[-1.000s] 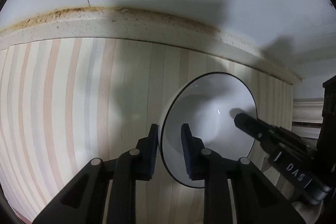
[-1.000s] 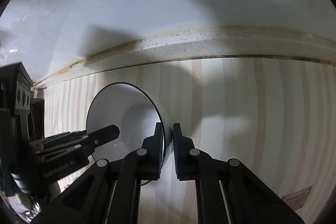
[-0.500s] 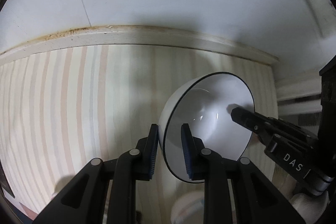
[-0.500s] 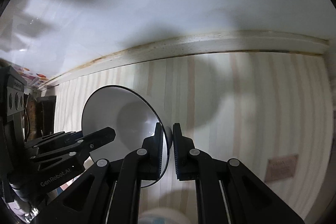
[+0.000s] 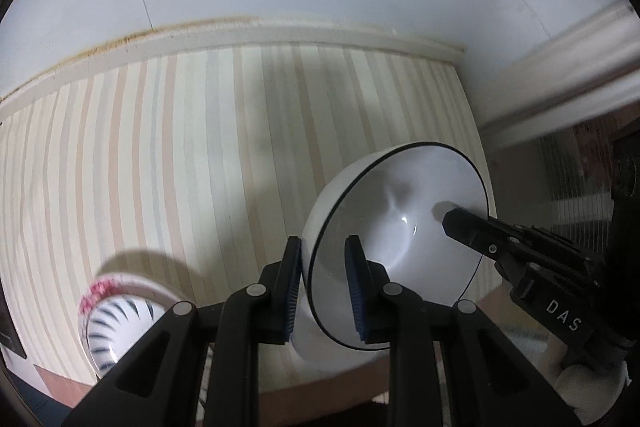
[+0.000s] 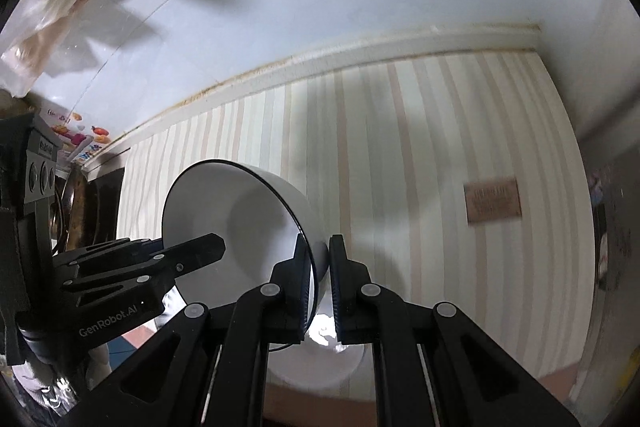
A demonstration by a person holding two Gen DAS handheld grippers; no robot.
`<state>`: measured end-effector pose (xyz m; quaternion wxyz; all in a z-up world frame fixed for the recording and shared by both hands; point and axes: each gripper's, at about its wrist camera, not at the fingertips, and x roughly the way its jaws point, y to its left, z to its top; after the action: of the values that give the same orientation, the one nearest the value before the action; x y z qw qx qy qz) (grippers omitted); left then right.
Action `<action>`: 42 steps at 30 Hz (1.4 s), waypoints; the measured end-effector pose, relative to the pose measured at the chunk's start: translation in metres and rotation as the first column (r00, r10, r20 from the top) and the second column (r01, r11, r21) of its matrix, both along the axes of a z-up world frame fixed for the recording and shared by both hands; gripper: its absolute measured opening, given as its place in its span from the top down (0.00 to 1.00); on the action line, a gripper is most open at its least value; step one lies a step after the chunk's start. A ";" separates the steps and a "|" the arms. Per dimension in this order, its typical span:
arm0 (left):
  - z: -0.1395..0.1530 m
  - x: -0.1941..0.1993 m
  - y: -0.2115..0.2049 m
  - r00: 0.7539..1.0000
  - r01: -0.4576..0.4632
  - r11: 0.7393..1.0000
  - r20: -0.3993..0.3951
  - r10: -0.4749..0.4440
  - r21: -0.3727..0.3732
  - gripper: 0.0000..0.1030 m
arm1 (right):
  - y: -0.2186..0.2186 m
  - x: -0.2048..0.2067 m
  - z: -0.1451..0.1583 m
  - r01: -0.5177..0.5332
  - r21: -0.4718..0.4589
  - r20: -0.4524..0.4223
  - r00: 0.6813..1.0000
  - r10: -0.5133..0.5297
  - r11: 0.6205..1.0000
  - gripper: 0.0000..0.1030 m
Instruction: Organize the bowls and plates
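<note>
A white bowl with a thin black rim (image 5: 404, 203) is held in the air between both grippers, tilted on its side above the striped table. My left gripper (image 5: 322, 287) is shut on its near rim, one finger inside and one outside. My right gripper (image 6: 320, 283) is shut on the opposite rim of the same bowl (image 6: 240, 211). The right gripper's finger (image 5: 480, 231) shows inside the bowl in the left wrist view. The left gripper's finger (image 6: 192, 251) shows in the right wrist view.
A bowl with black stripes and a pink floral rim (image 5: 120, 319) stands on the striped table (image 5: 200, 167) at lower left. Another white dish (image 6: 320, 367) lies below the held bowl. The wall ledge (image 5: 280, 35) runs behind. A brown label (image 6: 494, 201) lies on the table.
Both grippers have drawn back and up from the wall with the bowl between them. The striped bowl and the table's near edge have come into view.
</note>
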<state>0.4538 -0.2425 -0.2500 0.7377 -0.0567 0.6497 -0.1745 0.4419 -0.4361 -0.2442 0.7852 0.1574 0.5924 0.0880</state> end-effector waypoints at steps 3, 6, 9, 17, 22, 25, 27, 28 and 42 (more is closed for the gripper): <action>-0.011 -0.018 -0.001 0.999 0.025 1.000 -0.034 -0.025 0.002 0.81 | -0.003 -0.024 -0.007 0.006 0.002 -0.019 1.000 -0.006 1.000 0.90; -0.023 -0.033 -0.001 0.997 0.039 0.999 -0.067 -0.038 0.012 0.81 | -0.003 -0.045 -0.023 0.014 0.014 -0.051 0.999 -0.013 1.000 0.90; -0.031 -0.042 -0.003 0.995 0.057 0.998 -0.089 -0.054 0.031 0.81 | -0.001 -0.058 -0.041 0.023 0.025 -0.084 0.996 -0.021 0.999 0.90; -0.055 -0.056 -0.017 0.985 0.125 0.987 -0.131 -0.111 0.104 0.81 | 0.002 -0.073 -0.072 0.022 0.012 -0.145 0.989 -0.020 1.000 0.90; -0.061 -0.055 -0.022 0.985 0.139 0.980 -0.127 -0.120 0.146 0.81 | 0.005 -0.072 -0.083 0.014 0.000 -0.163 0.987 -0.013 1.000 0.90; -0.063 -0.055 -0.025 0.984 0.143 0.977 -0.126 -0.124 0.156 0.81 | 0.005 -0.071 -0.088 0.015 -0.006 -0.170 0.985 -0.016 1.000 0.90; -0.064 -0.057 -0.027 0.984 0.148 0.976 -0.121 -0.129 0.162 0.81 | 0.004 -0.070 -0.090 0.020 -0.004 -0.176 0.984 -0.021 1.000 0.90; -0.066 -0.057 -0.030 0.984 0.151 0.974 -0.119 -0.133 0.166 0.81 | 0.003 -0.069 -0.091 0.024 -0.003 -0.179 0.984 -0.024 1.000 0.90; -0.070 -0.062 -0.039 0.985 0.168 0.952 -0.071 -0.155 0.255 0.81 | 0.007 -0.059 -0.095 0.018 -0.030 -0.195 0.980 -0.024 0.999 0.90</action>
<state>0.3922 -0.2815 -0.3201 0.7054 0.0894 0.6878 -0.1458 0.3831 -0.4291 -0.3389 0.7262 0.1605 0.6662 0.0554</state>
